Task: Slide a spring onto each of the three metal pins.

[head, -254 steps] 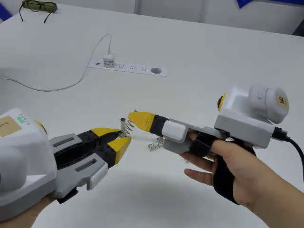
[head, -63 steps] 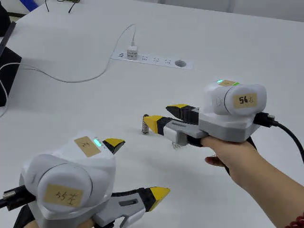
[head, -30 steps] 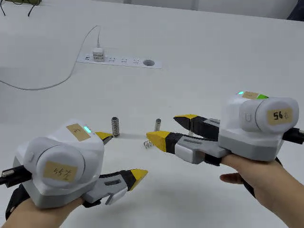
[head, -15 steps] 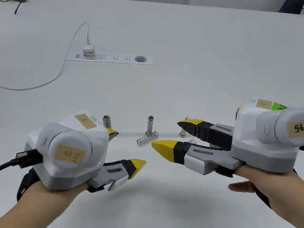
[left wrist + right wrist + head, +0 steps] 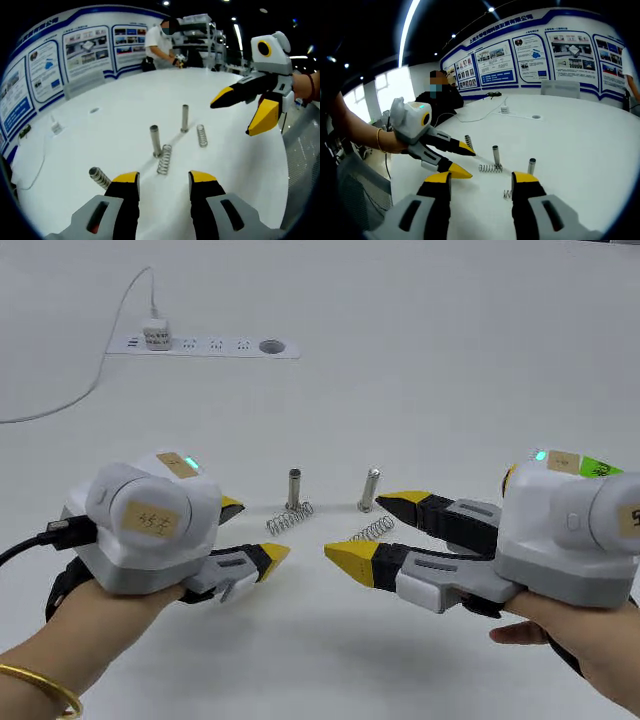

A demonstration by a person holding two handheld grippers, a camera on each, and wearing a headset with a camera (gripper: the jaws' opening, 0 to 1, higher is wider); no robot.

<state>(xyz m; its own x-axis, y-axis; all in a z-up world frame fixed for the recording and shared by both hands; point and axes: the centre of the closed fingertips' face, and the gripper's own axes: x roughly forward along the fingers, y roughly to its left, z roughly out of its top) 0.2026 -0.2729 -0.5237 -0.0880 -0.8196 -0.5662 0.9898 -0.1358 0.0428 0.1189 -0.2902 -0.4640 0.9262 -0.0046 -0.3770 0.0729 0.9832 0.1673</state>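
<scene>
Left gripper view: left gripper [image 5: 164, 177] has its jaws spread and empty. A loose spring [image 5: 164, 159] lies flat just ahead of the tips, long axis roughly along the jaws, at the foot of a bare pin [image 5: 156, 141]. Right gripper [image 5: 362, 528], also spread and empty, sits nearer the second spring [image 5: 373, 530], by the other bare pin [image 5: 370, 488]. Third pin [image 5: 99, 176] already wears a spring.
</scene>
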